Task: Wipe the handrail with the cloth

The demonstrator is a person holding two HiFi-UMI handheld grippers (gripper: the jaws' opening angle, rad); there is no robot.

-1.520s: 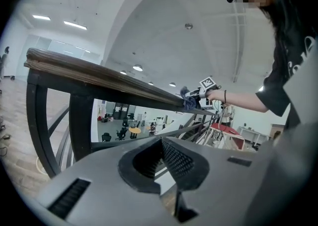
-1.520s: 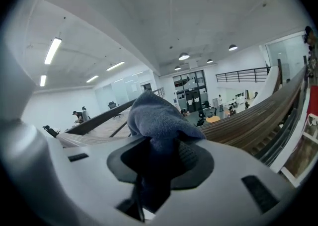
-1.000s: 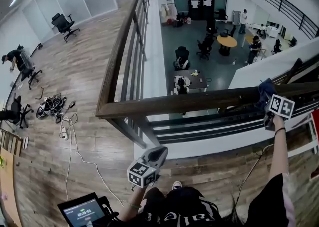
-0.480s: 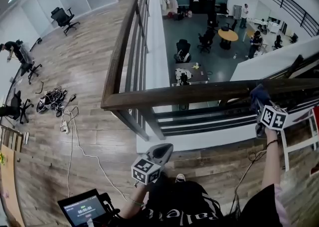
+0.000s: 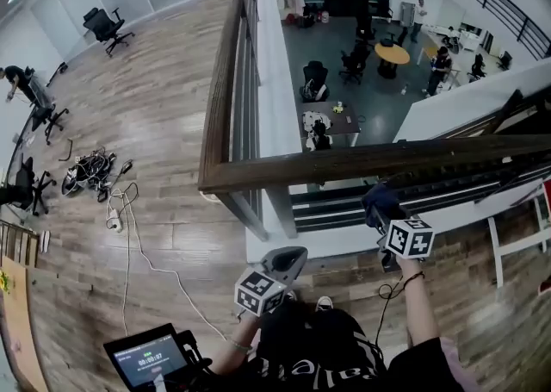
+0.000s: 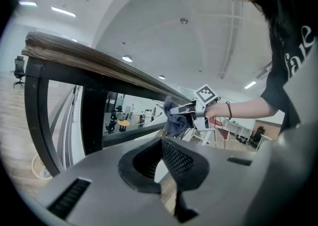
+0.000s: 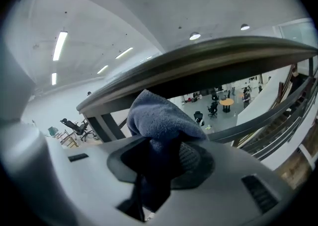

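The brown wooden handrail (image 5: 362, 162) runs from a corner post at left across to the right, and a second run leads away from me. My right gripper (image 5: 376, 209) is shut on a dark blue cloth (image 5: 380, 202), held just below and on my side of the rail. In the right gripper view the cloth (image 7: 159, 118) bunches out of the right gripper (image 7: 161, 156) under the handrail (image 7: 208, 66); contact cannot be told. The left gripper (image 5: 288, 258) hangs lower near my body, shut and empty. From the left gripper (image 6: 161, 158) I see the cloth (image 6: 172, 119) beneath the rail (image 6: 99, 63).
Dark metal balusters (image 5: 250, 80) stand under the rail, with an open drop to a lower floor (image 5: 362, 80) beyond. A tablet screen (image 5: 146, 360) sits at the lower left. Cables (image 5: 95, 179) and office chairs (image 5: 103, 24) lie on the wood floor at left. A white frame (image 5: 516, 235) stands at right.
The right gripper carried the cloth leftward along the handrail, then came down off it toward me. The left gripper stayed low and barely moved.
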